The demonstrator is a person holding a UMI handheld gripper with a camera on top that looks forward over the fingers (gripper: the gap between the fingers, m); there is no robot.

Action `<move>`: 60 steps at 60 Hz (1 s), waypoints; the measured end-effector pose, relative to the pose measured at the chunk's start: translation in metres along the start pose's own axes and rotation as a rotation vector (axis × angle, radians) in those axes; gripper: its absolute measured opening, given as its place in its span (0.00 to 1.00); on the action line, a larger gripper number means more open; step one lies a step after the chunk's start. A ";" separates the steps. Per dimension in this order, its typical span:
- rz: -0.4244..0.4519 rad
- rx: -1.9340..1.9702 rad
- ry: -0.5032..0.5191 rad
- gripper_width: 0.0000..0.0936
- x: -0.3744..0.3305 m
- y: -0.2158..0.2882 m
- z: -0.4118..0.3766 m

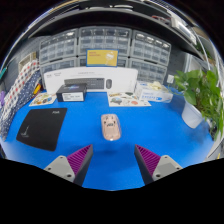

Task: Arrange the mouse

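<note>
**Pale mouse on blue table, ahead of a released claw**

A bright blue table top (120,165) fills most of the view. At its far edge stands a wall of grey small-parts drawer cabinets (100,45), with a yellow-orange panel (101,58) set in the middle; no writing on it can be read. In front of the cabinets lies a long white box (90,82) with a dark printed picture on its face, the lettering too small to make out. A green leafy plant in a white pot (200,100) stands at the right side of the table. A flat black rectangular mouse mat (42,127) lies on the left. Near the long box sit a small dark box (72,94) and several flat white printed cards (130,98), their text illegible.

The small beige computer mouse (111,126) rests on the bare blue surface, beside the mat but apart from it, just ahead of the fingers.

The gripper (113,162) is released, its magenta-padded fingers (76,160) spread wide and holding nothing.
</note>
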State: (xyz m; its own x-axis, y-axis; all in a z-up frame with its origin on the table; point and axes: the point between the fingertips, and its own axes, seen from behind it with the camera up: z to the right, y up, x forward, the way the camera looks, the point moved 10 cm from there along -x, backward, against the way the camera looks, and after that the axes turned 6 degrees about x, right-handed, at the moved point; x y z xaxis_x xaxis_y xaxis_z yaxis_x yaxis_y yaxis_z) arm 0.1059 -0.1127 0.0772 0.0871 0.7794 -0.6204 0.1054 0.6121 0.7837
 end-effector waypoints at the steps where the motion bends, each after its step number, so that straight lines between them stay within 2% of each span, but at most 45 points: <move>1: -0.003 0.001 0.002 0.90 0.006 0.003 0.000; 7: -0.009 0.011 0.025 0.88 0.045 0.023 -0.005; 15: -0.036 0.021 0.050 0.81 0.085 0.045 -0.007; 21: -0.059 0.032 0.049 0.68 0.105 0.055 -0.007; 25: -0.063 0.049 0.079 0.52 0.113 0.059 -0.010; 33: -0.055 0.017 0.069 0.49 0.115 0.058 -0.011; 34: -0.050 0.019 0.069 0.45 0.115 0.058 -0.011; 43: -0.074 0.029 0.054 0.34 0.114 0.058 -0.013; 53: -0.102 0.065 0.016 0.34 0.109 0.067 -0.019; 60: -0.007 0.070 -0.026 0.33 0.082 0.109 -0.027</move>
State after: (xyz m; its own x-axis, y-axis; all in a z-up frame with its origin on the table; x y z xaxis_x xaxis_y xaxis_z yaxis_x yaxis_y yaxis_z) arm 0.0973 0.0217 0.1119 0.1115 0.7711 -0.6268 0.1754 0.6056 0.7762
